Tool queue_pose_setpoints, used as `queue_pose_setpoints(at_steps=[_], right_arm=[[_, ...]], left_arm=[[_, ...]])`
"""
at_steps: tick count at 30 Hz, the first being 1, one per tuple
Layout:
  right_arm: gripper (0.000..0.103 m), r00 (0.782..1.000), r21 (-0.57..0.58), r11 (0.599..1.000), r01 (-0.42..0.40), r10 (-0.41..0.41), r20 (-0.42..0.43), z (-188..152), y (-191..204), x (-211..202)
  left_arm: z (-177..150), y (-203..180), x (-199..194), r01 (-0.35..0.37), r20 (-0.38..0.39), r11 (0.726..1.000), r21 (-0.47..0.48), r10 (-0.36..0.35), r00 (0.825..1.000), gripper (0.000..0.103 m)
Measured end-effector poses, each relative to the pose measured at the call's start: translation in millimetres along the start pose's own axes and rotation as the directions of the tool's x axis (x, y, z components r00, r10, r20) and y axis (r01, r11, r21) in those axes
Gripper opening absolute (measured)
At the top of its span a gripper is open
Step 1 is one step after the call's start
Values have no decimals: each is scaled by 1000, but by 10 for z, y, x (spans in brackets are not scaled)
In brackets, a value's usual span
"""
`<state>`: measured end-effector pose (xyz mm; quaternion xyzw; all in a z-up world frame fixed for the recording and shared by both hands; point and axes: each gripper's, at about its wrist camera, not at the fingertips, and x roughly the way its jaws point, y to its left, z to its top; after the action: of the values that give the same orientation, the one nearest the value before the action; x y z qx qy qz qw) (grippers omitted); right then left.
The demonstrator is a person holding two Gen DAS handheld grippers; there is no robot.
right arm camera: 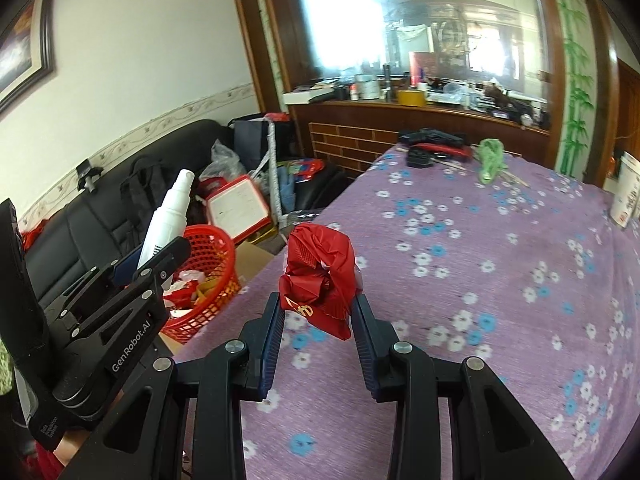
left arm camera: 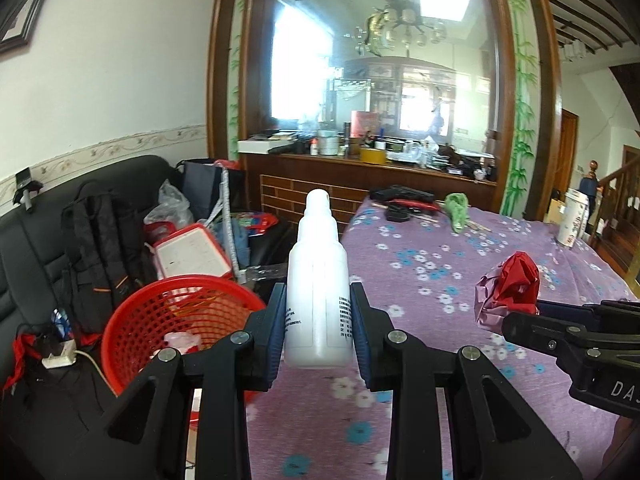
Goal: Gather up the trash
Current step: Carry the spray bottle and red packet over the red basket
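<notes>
A white plastic spray bottle (left arm camera: pixel 318 276) is clamped upright between the blue-padded fingers of the left gripper (left arm camera: pixel 318 320), its nozzle end pointing to twelve o'clock. At about nine o'clock from it, a round red plastic mesh basket (left arm camera: pixel 132 332) holding scraps is seen beside the table edge. A crumpled red plastic bag (right arm camera: pixel 318 280) is pinched between the narrowly parted pads of the right gripper (right arm camera: pixel 318 316), above a table covered in purple flowered cloth (right arm camera: pixel 500 280). Farther off, toward one o'clock, a green crumpled object (right arm camera: pixel 491 158) lies on the cloth. Beyond, a black leather sofa (left arm camera: pixel 36 248) with a black backpack (left arm camera: pixel 102 248) stands at ten o'clock, and a large wood-framed mirror (left arm camera: pixel 384 60) fills twelve o'clock.
</notes>
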<state>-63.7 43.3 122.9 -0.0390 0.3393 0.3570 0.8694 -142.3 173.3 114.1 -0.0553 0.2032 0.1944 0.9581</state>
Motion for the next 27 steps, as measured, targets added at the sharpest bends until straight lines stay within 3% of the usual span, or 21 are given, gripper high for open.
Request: queue_pose_setpoints(at_steps=[11,21,27], right_arm=[[37,995,-52,996,-76,73,-62,149,390,402],[37,982,-77,984,-160,152,-108,283,768,732],[37,971,-85,975,-206,193,-140,367,970,958]], left_arm=[[-77,590,106,-84,-32,994,-74,82,996,29],[-226,1301,244,-188,-98,971,-150,175,980,29],[-276,1453,322,-210,-122,964,-162,191,974,29]])
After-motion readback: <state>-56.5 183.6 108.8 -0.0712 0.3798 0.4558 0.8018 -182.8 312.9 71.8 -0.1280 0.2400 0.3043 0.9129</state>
